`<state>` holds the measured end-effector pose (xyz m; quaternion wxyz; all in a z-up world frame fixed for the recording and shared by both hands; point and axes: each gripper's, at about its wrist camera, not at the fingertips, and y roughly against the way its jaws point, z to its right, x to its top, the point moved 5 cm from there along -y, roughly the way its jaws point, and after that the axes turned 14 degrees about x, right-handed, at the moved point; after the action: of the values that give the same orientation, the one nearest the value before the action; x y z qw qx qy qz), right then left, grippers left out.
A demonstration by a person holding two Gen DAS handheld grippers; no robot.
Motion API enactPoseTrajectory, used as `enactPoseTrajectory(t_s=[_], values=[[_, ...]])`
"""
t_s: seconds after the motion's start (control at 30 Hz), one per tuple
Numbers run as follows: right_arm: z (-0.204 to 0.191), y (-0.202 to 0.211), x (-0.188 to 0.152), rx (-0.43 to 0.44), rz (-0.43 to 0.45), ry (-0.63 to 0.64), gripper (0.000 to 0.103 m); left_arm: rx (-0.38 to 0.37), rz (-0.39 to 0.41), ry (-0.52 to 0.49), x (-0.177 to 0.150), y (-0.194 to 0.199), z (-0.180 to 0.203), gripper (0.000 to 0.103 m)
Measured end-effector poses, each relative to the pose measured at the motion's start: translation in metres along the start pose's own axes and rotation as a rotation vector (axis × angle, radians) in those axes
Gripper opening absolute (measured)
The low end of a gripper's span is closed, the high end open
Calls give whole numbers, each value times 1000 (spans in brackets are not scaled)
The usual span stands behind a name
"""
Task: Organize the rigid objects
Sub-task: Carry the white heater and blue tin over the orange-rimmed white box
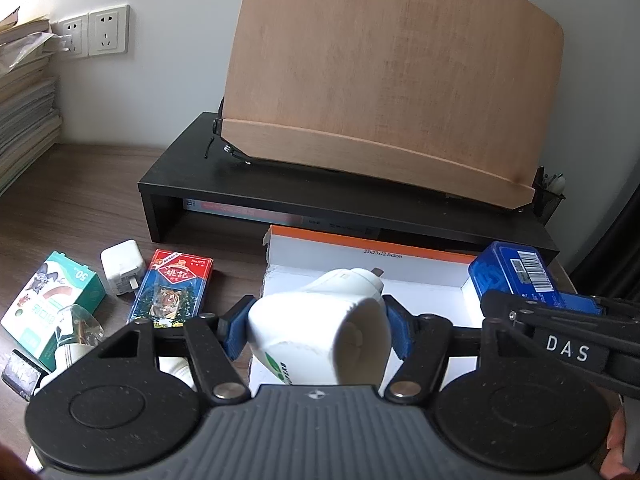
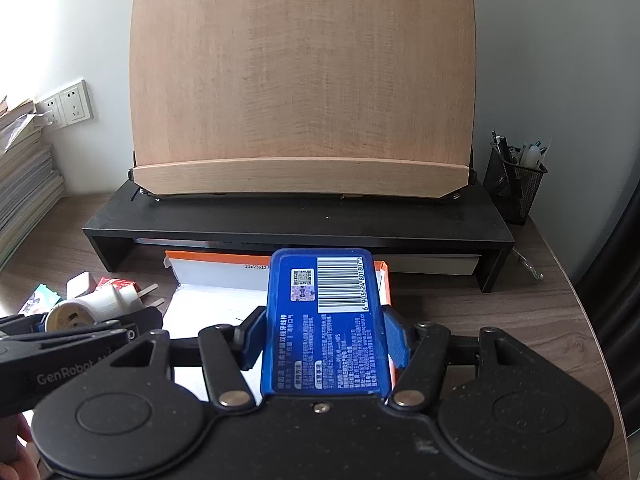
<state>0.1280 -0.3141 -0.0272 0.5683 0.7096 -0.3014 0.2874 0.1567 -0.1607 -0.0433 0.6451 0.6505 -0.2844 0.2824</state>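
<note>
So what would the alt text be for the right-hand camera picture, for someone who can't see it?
The right tool grips a flat blue box with a barcode above an open white cardboard box on a wooden desk. Behind stands a wooden book stand on a black riser.

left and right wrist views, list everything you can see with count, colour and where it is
lamp-socket adapter: 1, white, between the left gripper's pads
floss-pick case: 1, blue with barcode, between the right gripper's pads
cardboard box: 1, white inside, orange rim, open on the desk below both grippers
playing-card pack: 1, blue and red, desk left of the box
charger plug: 1, white, left of the cards
green-white carton: 1, far left of desk
monitor riser: 1, black, behind the box
book stand: 1, light wood, on the riser
pen holder: 1, black mesh, right of the riser
wall sockets: 2, white, wall at left
paper stack: 1, pale, left edge
left gripper: shut on the adapter
right gripper: shut on the case
</note>
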Motion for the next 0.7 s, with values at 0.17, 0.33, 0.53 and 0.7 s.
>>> enactPoseTrajectory(t_s=[0.17, 0.33, 0.53, 0.7], values=[[-1, -5, 2, 2, -8, 3, 72, 3, -3, -6, 1, -4, 0, 67], [-2, -11, 2, 4, -18, 10, 72, 8, -13, -2, 2, -10, -2, 67], [-2, -19, 1, 8, -33, 11, 72, 14, -21, -9, 0, -15, -1, 67], [-2, -25, 0, 6, -43, 8, 72, 16, -29, -9, 0, -20, 0, 67]])
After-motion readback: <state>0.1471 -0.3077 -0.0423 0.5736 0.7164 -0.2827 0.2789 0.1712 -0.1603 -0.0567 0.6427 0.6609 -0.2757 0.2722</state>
